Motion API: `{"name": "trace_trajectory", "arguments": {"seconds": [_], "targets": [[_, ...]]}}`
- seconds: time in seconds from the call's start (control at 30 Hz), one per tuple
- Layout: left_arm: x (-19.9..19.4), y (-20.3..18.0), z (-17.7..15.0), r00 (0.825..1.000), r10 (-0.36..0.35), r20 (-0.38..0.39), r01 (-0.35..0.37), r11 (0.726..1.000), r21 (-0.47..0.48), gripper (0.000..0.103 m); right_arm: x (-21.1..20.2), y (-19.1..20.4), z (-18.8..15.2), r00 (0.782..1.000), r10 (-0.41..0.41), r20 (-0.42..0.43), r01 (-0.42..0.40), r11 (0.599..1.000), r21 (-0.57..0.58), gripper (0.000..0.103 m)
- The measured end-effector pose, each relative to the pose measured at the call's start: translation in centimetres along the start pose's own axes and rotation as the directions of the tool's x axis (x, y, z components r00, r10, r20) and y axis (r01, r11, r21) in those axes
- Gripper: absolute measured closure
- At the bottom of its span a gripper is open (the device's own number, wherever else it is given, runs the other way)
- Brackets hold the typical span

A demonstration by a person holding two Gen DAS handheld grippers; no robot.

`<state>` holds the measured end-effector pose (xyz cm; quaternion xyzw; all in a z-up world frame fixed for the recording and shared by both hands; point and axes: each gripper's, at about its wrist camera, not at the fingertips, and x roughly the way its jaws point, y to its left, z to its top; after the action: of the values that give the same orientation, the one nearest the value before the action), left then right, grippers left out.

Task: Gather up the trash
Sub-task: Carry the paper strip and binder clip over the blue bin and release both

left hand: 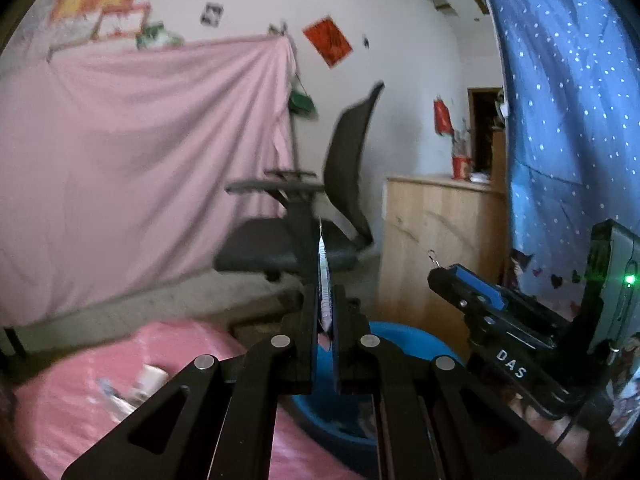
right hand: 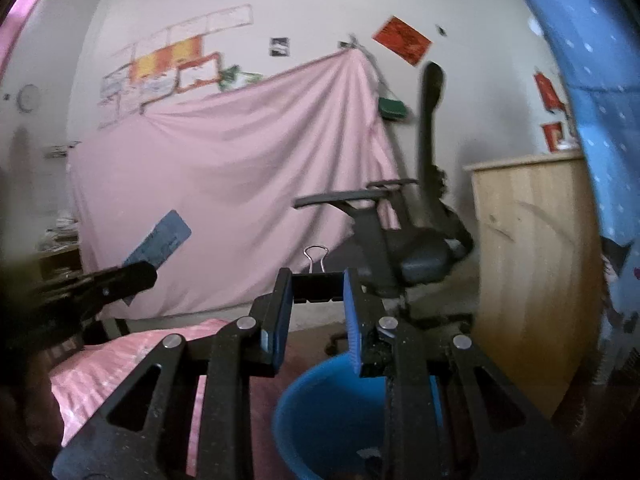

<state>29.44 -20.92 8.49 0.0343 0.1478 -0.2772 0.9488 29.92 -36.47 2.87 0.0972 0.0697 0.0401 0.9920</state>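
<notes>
One pink sheet (left hand: 140, 168) hangs across the rear wall; one black office chair (left hand: 304, 216) and one wooden cabinet (left hand: 440, 240) stand before it. One blue bucket (right hand: 332, 412) sits below and ahead of both tools, beside the pink-covered tabletop (left hand: 80, 400), where a few small scraps (left hand: 136, 388), too blurred to count, remain. The left hand-held gripper (left hand: 325, 312) is clamped together on one flat blue-and-white wrapper (left hand: 324, 280), held edge-on above the bucket. The right hand-held gripper (right hand: 316, 300), jaws part-way apart, is clamped on one black binder clip (right hand: 317, 284), its wire handle upright, likewise above the bucket.
</notes>
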Motion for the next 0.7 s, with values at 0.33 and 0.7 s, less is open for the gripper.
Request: {"name": "trace_trajectory", "arguments": {"seconds": [0.33, 0.7], "targets": [[6.3, -1.5, -0.6, 0.976, -0.09, -0.198, 0.073, 0.993, -0.089, 0.099, 2.4, -4.1, -2.0, 0.984, -0.073, -0.164, 0.089, 0.991, 0.095, 0.054], [10.5, 0.0, -2.4, 0.932, -0.148, -0.331, 0.073, 0.971, -0.229, 0.099, 4.4, -6.4, -3.7, 0.956, -0.074, -0.285, 0.119, 0.982, 0.145, 0.053]]}}
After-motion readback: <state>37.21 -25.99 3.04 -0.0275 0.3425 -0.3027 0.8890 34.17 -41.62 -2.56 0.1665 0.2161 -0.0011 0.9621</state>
